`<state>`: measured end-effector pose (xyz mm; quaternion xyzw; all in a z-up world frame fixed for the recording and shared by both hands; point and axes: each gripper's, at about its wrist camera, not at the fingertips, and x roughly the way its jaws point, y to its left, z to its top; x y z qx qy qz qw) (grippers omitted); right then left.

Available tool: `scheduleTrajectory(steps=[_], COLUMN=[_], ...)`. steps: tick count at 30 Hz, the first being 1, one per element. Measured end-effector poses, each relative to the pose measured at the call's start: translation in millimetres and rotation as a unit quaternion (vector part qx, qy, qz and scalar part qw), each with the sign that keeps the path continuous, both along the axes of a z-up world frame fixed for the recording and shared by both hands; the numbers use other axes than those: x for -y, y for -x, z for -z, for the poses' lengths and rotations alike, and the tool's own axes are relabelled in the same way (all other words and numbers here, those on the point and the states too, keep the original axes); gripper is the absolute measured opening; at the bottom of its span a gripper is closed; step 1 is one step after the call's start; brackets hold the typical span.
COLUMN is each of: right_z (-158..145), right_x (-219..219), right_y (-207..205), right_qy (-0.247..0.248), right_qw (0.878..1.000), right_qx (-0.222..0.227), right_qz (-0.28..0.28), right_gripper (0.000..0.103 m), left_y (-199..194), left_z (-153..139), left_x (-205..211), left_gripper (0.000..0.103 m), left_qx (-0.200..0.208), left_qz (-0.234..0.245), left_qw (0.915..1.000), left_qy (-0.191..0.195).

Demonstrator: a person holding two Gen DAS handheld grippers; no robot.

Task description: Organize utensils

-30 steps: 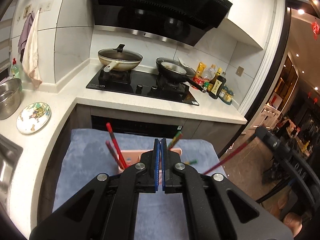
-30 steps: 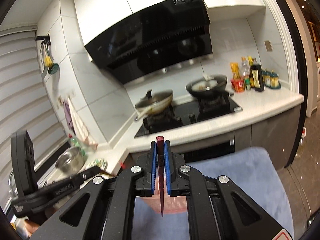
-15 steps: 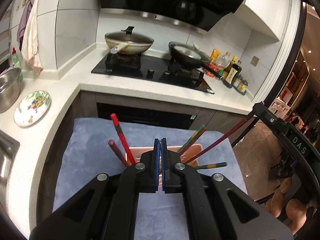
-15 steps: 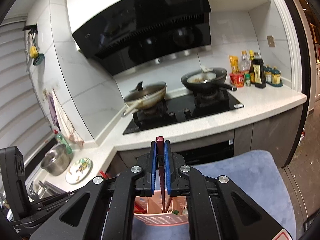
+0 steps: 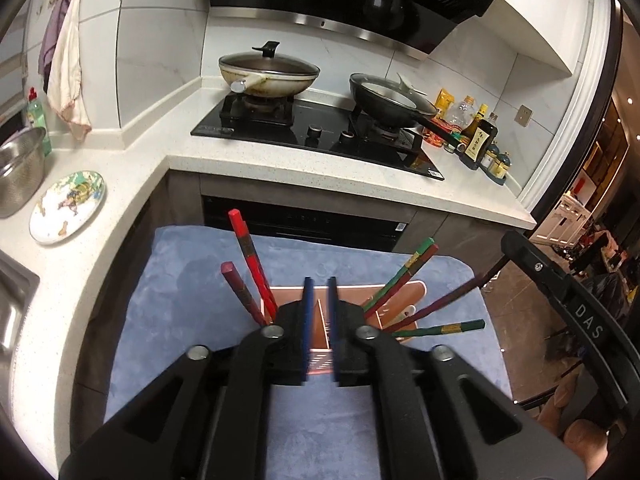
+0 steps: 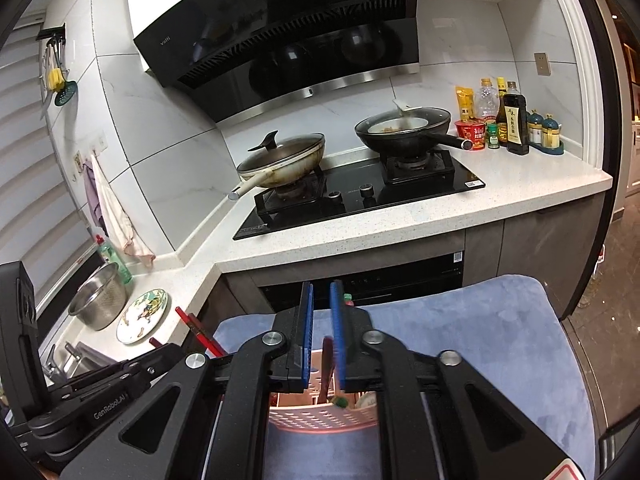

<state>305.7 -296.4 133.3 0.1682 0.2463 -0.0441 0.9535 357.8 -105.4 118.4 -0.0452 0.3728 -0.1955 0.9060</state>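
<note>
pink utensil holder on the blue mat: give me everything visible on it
The pink utensil holder is a plastic-looking caddy with a perforated front wall and an inner divider, standing upright on the blue mat. Red chopsticks lean out left, green-and-red ones right; a dark chopstick stands between the right gripper fingers. The left gripper hovers above, open.

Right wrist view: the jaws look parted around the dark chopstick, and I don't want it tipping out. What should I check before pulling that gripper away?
1. Right gripper jaws parted: ok.
2. Dark chopstick free of both pads: cannot tell; it sits close to the right one.
3. Chopstick's lower end inside the pink holder: ok.
4. Holder upright on the blue cloth: ok.
5. Left gripper empty, jaws parted: ok.
6. Other chopsticks out of the withdrawal path: cannot tell; one green-banded chopstick leans far outward.
</note>
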Motion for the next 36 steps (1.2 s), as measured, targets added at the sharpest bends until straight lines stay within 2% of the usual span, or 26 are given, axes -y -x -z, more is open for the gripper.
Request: scheduleTrajectory(steps=[2, 3, 10, 14, 23, 34, 36], right_z=[0, -1, 1, 6, 30, 52, 55], right_x=[-1, -1, -8, -10, -19, -37, -39], right_y=[3, 5, 26, 42, 78, 114, 119], right_qy=[0.0, 0.0, 0.001, -0.004, -0.014, 0.011, 0.012], right_qw=[1.0, 1.0, 1.0, 1.0, 0.998, 0.997, 0.996], right_qx=[0.0, 0.001, -0.003, -0.007, -0.041, -0.068, -0.071], right_qz=[-0.001, -0.002, -0.011, -0.016, -0.035, -0.043, -0.043], right_gripper=[0.013, 0.013, 0.015, 0.024, 0.025, 0.025, 0.028], left_y=[3, 5, 18, 31, 60, 91, 98], left_z=[-2, -3, -7, -9, 5, 22, 26], left_x=[-1, -1, -7, -10, -22, -25, -25], left_gripper=[0.027, 0.029, 0.03, 0.031, 0.031, 0.031, 0.031], left_qx=[0.006, 0.009, 0.016, 0.022, 0.02, 0.02, 0.02], left_qz=[-0.004, -0.008, -0.012, -0.014, -0.023, -0.026, -0.028], left_qw=[1.0, 0.9999, 0.9998, 0.9996, 0.9992, 0.9984, 0.9981], left_qy=[-0.001, -0.002, -0.008, -0.012, -0.025, -0.045, -0.051])
